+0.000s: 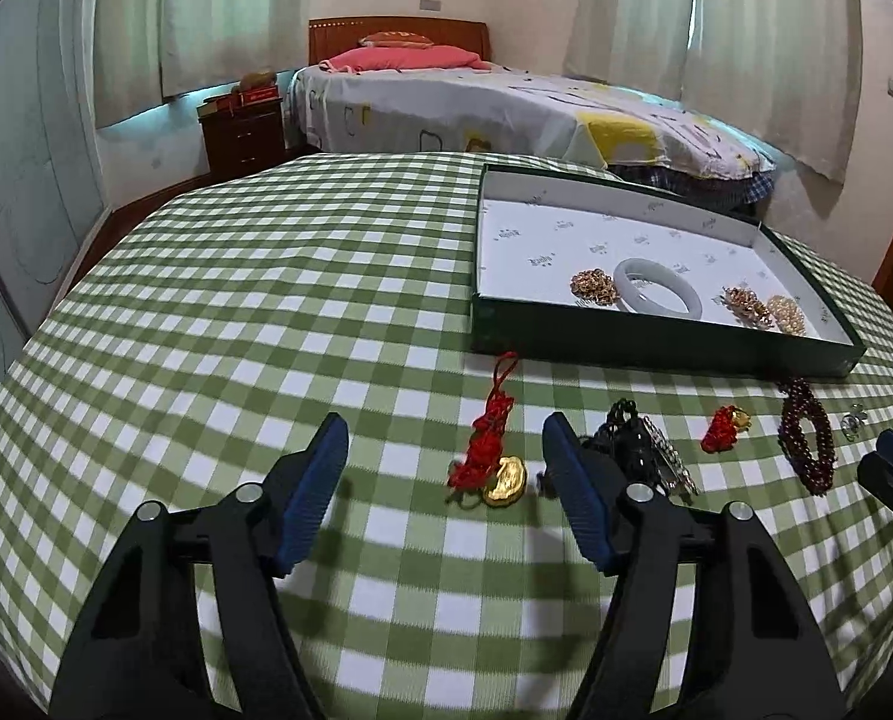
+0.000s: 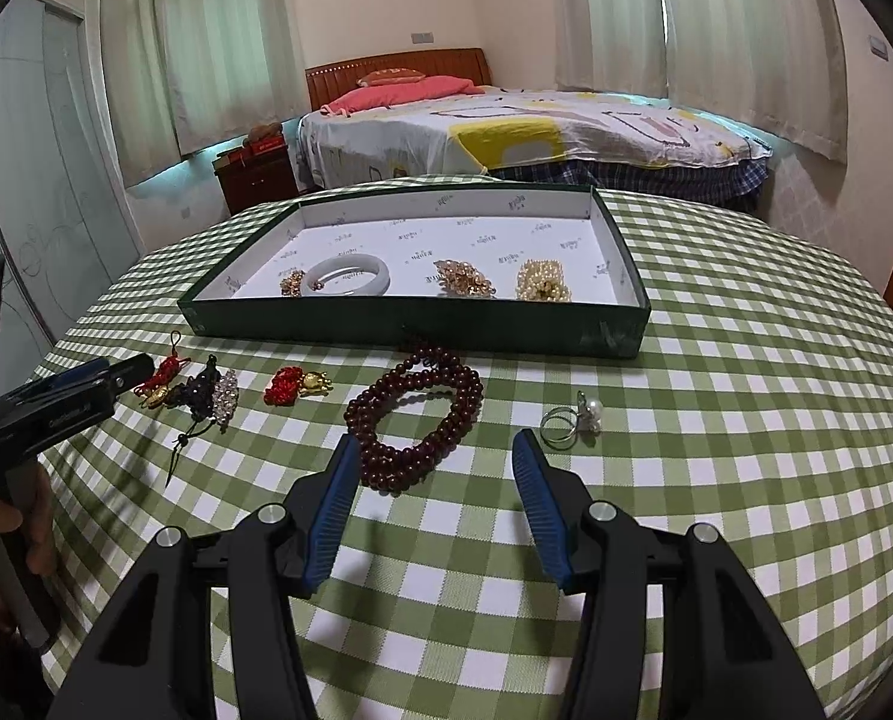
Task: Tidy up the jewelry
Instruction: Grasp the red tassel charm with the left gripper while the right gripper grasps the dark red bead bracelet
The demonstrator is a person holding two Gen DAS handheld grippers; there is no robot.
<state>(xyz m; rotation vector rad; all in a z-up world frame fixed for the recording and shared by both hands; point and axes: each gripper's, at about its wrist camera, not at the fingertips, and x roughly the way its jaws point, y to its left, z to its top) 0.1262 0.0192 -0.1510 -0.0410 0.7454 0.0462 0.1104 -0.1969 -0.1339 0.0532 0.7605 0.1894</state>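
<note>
the left claw (image 1: 446,450) is hanging spread wide over the checked surface (image 1: 236,330), gripping nothing, and the red-knot gold charm (image 1: 494,462) is lying straight ahead between its fingertips, long axis running away toward the green tray (image 1: 656,354). the right claw (image 2: 437,462), also spread and empty, is sitting nearer the dark bead strand (image 2: 416,420), which is lying just ahead.

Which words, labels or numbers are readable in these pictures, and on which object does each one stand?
None can be read with certainty.
Repeated small logo print on the white lining of the tray: too small to read.
Pale lettering on the side of the left gripper: blurred.
Marking on the red box on the nightstand: blurred.
</note>
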